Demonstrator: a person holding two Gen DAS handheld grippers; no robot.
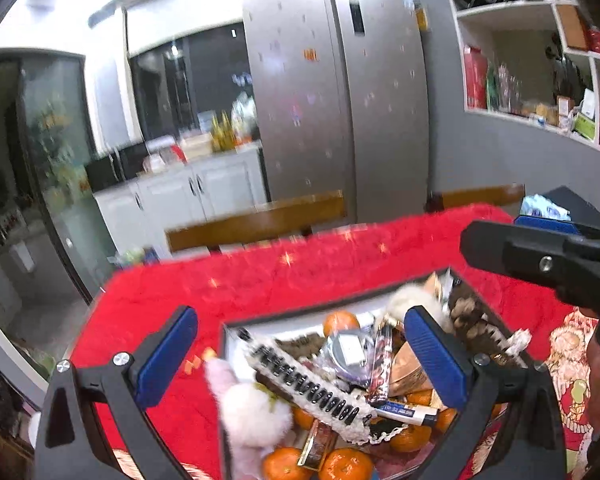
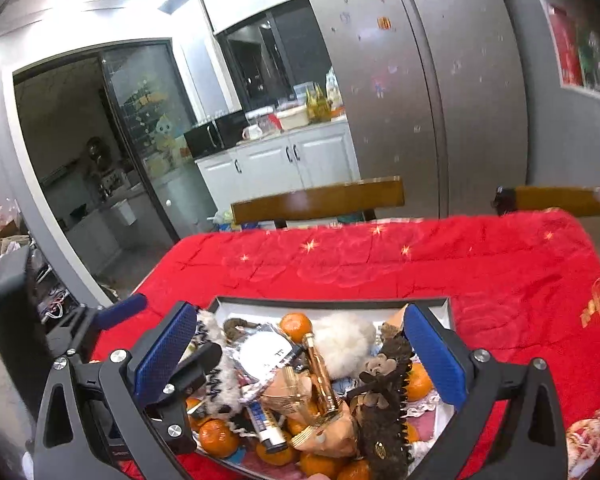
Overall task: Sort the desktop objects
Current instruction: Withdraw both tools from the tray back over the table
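Left wrist view, left tool (image 1: 300,360): black frame with blue ribbed pads, spread wide, nothing between them; it hangs over the near part of the shallow grey-rimmed tray (image 1: 332,305).
Right wrist view, right tool (image 2: 300,360): same build, jaws wide and empty, above the same tray (image 2: 332,302), with the left tool's black frame (image 2: 180,396) just beside its left pad.
Task's things: heaped in the tray on the table under a red quilted cloth (image 2: 380,264): orange tangerines (image 2: 296,326), a white fluffy pompom (image 2: 346,342), a gold-capped perfume tube (image 2: 320,376), a brown toothed hair clip (image 2: 384,408), a white-and-black beaded band (image 1: 312,384), a pink plush toy (image 1: 252,404).
Risk, tangle: the pile is interlocked; pulling one piece would likely drag neighbours over the low rim.
Risk, rolling: round tangerines could slip from the pads or roll off.
Risk, collision: both tools crowd one tray and may knock together.
Surroundings: wooden chair backs (image 2: 320,200) beyond the far table edge, a silver refrigerator (image 2: 420,80) behind; neither blocks reach.
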